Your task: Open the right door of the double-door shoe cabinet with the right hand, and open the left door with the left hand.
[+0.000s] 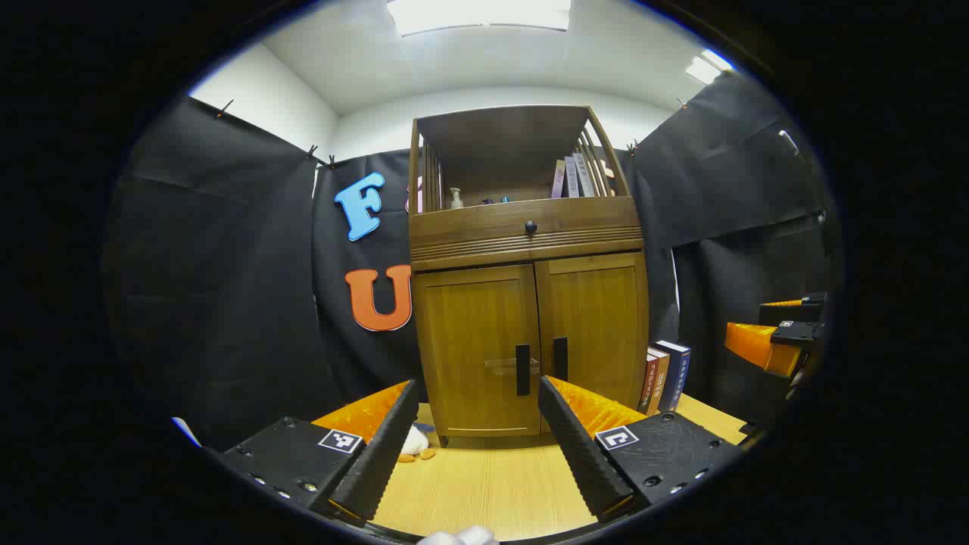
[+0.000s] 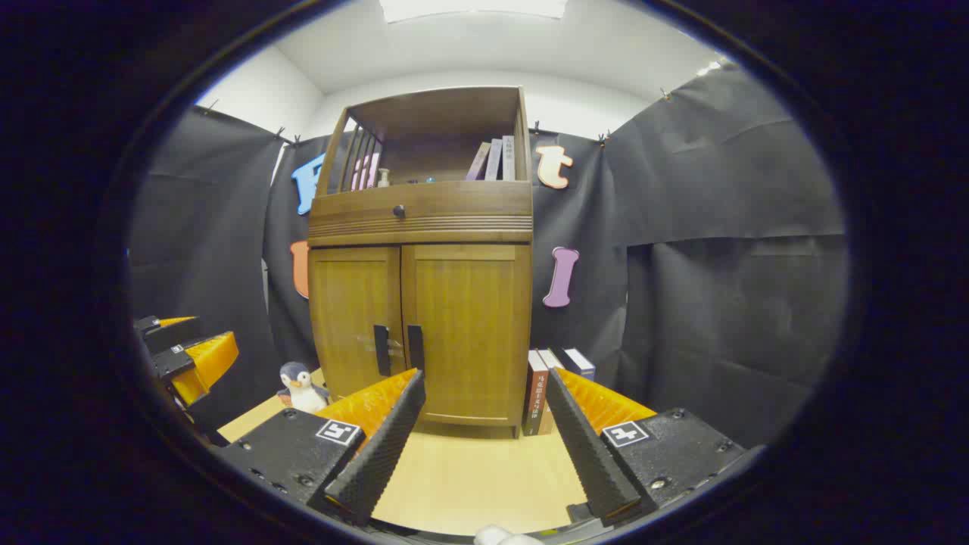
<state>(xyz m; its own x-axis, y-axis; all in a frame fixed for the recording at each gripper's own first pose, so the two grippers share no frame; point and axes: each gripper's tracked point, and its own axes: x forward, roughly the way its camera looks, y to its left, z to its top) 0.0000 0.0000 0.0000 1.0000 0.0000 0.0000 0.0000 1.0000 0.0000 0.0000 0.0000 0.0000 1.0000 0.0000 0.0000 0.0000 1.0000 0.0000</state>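
Both doors of the shoe cabinet are shut, so nothing of the task is done yet. The cabinet stands upright at the back of the wooden table, straight ahead of both claws and well apart from them.

Left gripper has its jaws spread wide, holding nothing; the left door sits dead ahead w/ its handle just beyond the gap between the fingers. Right gripper is likewise wide and empty; the right door lies ahead, but its handle is off to the left of the claw's centre line.

Both handles are vertical bars, long axis up-down, side by side at the centre seam. So the right claw likely needs to shift left before closing in, jaws straddling the bar horizontally. A row of books stands just beside the cabinet's right side, and a penguin toy to its left
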